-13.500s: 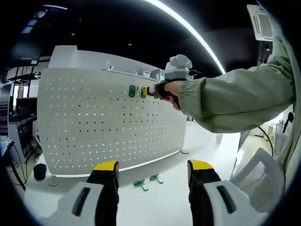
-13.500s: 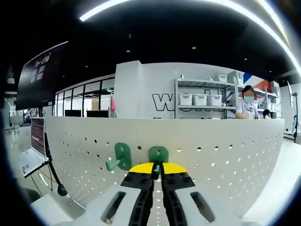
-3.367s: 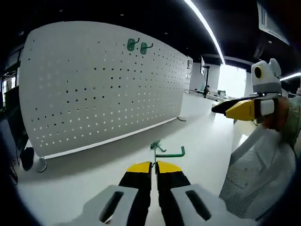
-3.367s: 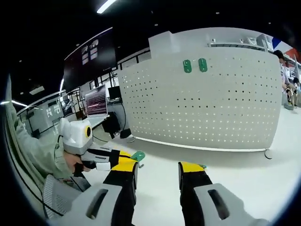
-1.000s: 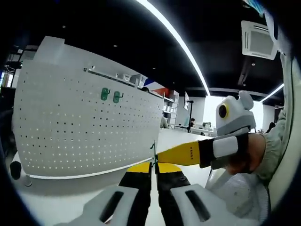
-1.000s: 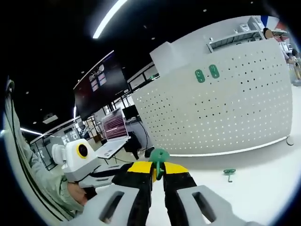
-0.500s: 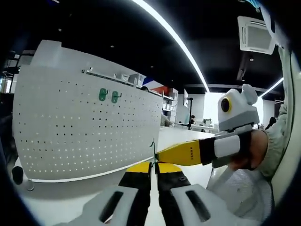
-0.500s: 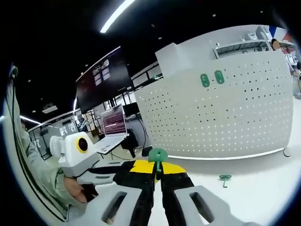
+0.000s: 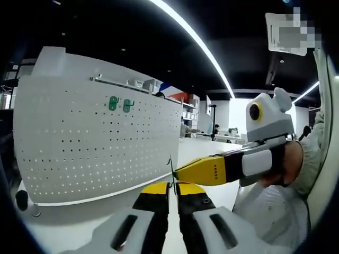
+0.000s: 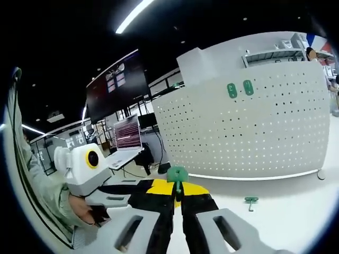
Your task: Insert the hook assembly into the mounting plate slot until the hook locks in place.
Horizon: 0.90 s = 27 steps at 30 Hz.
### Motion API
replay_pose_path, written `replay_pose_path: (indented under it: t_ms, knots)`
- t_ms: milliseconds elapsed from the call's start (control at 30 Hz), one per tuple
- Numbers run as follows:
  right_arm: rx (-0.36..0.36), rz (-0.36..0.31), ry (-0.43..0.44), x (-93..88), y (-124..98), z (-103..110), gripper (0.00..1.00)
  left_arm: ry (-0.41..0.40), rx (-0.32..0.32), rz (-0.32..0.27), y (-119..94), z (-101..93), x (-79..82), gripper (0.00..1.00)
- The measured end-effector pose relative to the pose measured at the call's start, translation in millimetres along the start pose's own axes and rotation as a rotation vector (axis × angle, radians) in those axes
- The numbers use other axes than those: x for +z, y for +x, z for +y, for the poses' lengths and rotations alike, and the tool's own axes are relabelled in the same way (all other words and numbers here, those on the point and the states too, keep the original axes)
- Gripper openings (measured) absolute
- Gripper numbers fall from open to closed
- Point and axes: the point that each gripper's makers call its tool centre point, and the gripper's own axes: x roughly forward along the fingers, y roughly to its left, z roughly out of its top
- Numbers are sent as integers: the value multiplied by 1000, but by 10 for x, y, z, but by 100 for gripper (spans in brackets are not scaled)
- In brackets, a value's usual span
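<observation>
**Handing hook over mid-air, pegboard next**

Facing white pegboard (image 10: 254, 132), two green hooks (image 10: 239, 89) already seated high up. Spare hook (image 10: 250, 200) lying on worktop (image 10: 296, 211). Pinching green hook (image 10: 177, 175) in right gripper (image 10: 177, 197), fingers nearly closed; left gripper (image 9: 173, 189) clamped on its thin edge. Releasing left before carrying, keeping backplate square to slots.

My jaws are yellow and black. The hook (image 10: 177, 175) is green; the pegboard (image 10: 275, 132) is white, dotted with dark holes.
</observation>
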Motion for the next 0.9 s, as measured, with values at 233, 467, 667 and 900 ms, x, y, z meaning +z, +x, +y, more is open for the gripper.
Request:
replay_pose_path:
  t_ms: [233,467,667,900]
  knots:
    - [-4,-2,-15,19,3,-1,1,9,-9,5,0,-34,7,10]
    - [-8,-2,-11,22,-1,-23,1,22,-15,25,7,-71,-23,22]
    - [-7,-5,-16,37,-1,-18,1,27,-30,22,0,-100,-14,15]
    - [0,-5,-26,45,7,10,1,-24,-1,14,-24,2,4,4]
